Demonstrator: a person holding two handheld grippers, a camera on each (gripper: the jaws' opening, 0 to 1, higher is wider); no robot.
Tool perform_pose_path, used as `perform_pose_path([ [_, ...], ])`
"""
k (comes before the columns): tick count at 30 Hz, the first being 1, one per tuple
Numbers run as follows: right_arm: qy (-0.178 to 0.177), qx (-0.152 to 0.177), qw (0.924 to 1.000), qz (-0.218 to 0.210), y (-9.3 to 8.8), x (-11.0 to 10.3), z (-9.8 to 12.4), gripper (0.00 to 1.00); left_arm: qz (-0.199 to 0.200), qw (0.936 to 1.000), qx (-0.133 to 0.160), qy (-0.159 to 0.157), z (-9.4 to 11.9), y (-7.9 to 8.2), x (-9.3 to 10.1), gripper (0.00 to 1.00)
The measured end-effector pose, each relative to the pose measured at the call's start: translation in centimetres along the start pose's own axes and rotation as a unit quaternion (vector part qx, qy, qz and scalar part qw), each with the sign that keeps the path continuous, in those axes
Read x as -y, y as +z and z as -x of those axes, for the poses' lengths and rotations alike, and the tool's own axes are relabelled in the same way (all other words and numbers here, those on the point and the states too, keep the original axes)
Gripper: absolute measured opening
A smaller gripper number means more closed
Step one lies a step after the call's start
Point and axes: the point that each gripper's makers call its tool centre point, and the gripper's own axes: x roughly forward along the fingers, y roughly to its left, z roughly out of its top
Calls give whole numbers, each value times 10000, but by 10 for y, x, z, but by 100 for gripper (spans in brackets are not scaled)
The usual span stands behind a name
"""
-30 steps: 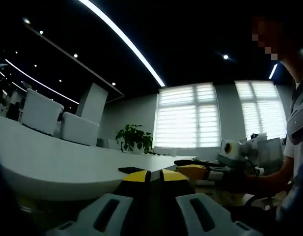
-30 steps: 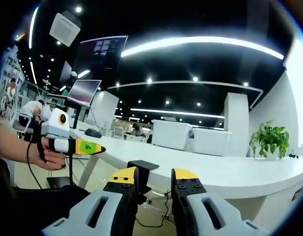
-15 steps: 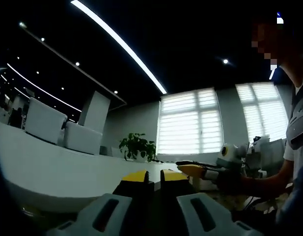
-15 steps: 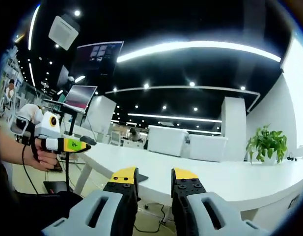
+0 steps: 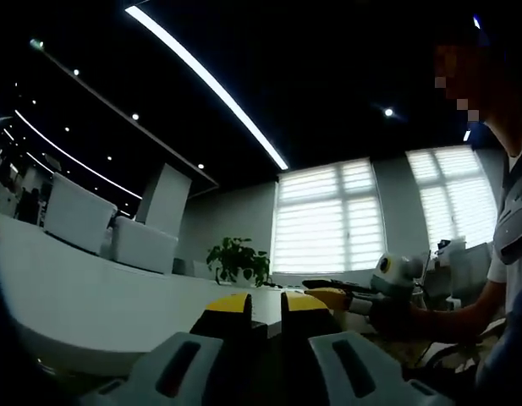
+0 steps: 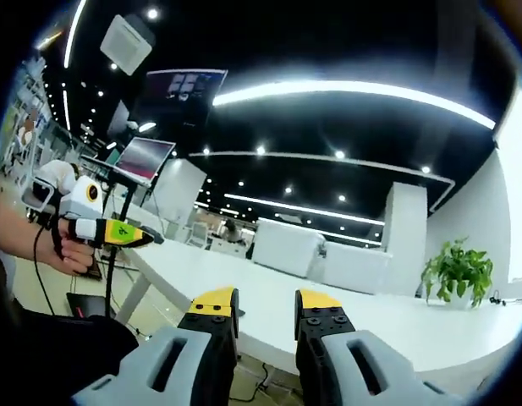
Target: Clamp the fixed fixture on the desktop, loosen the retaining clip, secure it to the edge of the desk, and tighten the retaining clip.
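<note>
In the left gripper view, the left gripper (image 5: pixel 266 302) rises from the bottom with its two yellow-tipped jaws close together, only a thin dark slit between them, and nothing is seen held there. Just beyond the tips lies the white desk (image 5: pixel 83 296), which sweeps away to the gripper's left and into the distance. Far past the jaws, a potted plant (image 5: pixel 238 259) stands on the desk in front of bright windows with blinds (image 5: pixel 328 222). To the left of the jaws, well back, white chairs (image 5: pixel 74 216) stand along the desk. To the right of the jaws the right gripper (image 5: pixel 328 293) comes in, yellow-tipped, held in a person's hand (image 5: pixel 396 313); whether its jaws grip anything cannot be told from here. The fixture with its retaining clip cannot be made out in this dim view.

In the right gripper view, the right gripper (image 6: pixel 266 306) has its jaws apart, a clear gap between the yellow tips, with nothing in the gap. The white desk edge (image 6: pixel 311 330) runs right behind the tips. Off to the left of the jaws, the left gripper (image 6: pixel 117 233) is held in a hand (image 6: pixel 70 252), with a monitor (image 6: pixel 142 158) above it. To the far right, the plant (image 6: pixel 457 269) stands on the desk. The fixture cannot be picked out here either.
</note>
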Motion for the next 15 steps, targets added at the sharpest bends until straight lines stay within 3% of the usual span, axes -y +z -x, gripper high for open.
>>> perform_pose_path([
  [15,-189,54,9997,-134,-7,16,6,25,-272,9991,212,236,3,15,-7,19],
])
